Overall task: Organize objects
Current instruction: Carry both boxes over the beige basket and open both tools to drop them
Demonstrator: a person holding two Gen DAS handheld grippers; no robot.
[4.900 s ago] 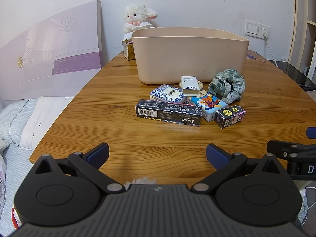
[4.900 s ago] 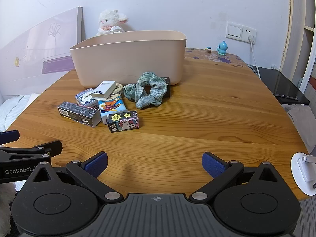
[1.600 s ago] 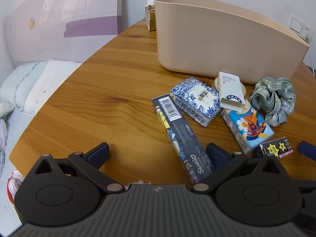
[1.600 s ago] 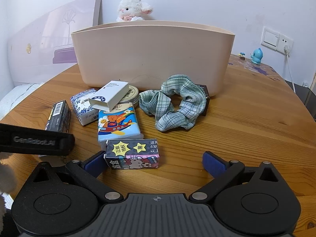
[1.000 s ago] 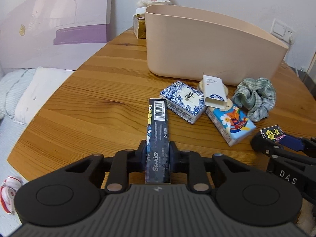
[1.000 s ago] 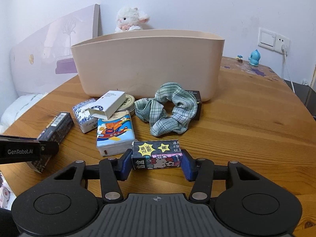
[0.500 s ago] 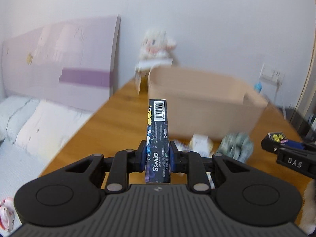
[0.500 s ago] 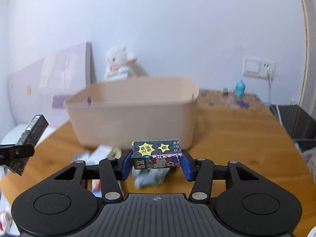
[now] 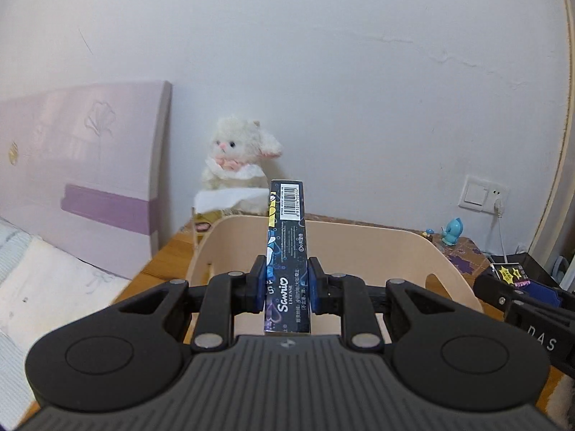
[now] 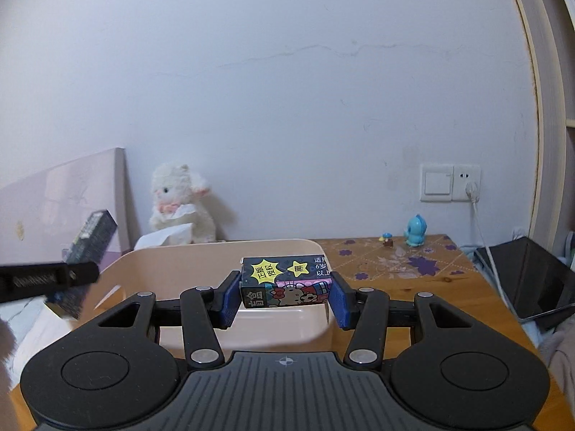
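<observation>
A: We have the left tongs [image 9: 286, 289] clamped on the long dark box [image 9: 286, 251], pinched near its lower end, so most of its length sticks out ahead of the pads, pointing up over the beige bin [image 9: 377, 251].

B: And our right tongs [image 10: 285, 292] are closed on the small cartoon box [image 10: 285, 282], squeezed end to end, hanging above the bin's open mouth [image 10: 201, 262]. Both loads are up off the worktop [image 10: 395, 269].

A: Our worry with the long box is leverage. Held that low, it may pivot between the pads if we tip the wrist fast, and slide out before we are over the bin.

B: It could also catch the near rim if we lower it lengthwise; we judge it wants to go in flat or nose first.

A: With the small one, thin card may buckle under the squeeze. If we let go from this height it could bounce, though the walls look tall enough to keep it in.

B: The two tongs sit close together over one opening. In the right view, the left tongs [image 10: 46, 280] already reach in from the side, so we may knock each other if we drop at once.

A: Behind the bin the plush lamb [image 9: 239, 165] and the paper under it stand near the far rim; overshooting might nudge them.
</observation>
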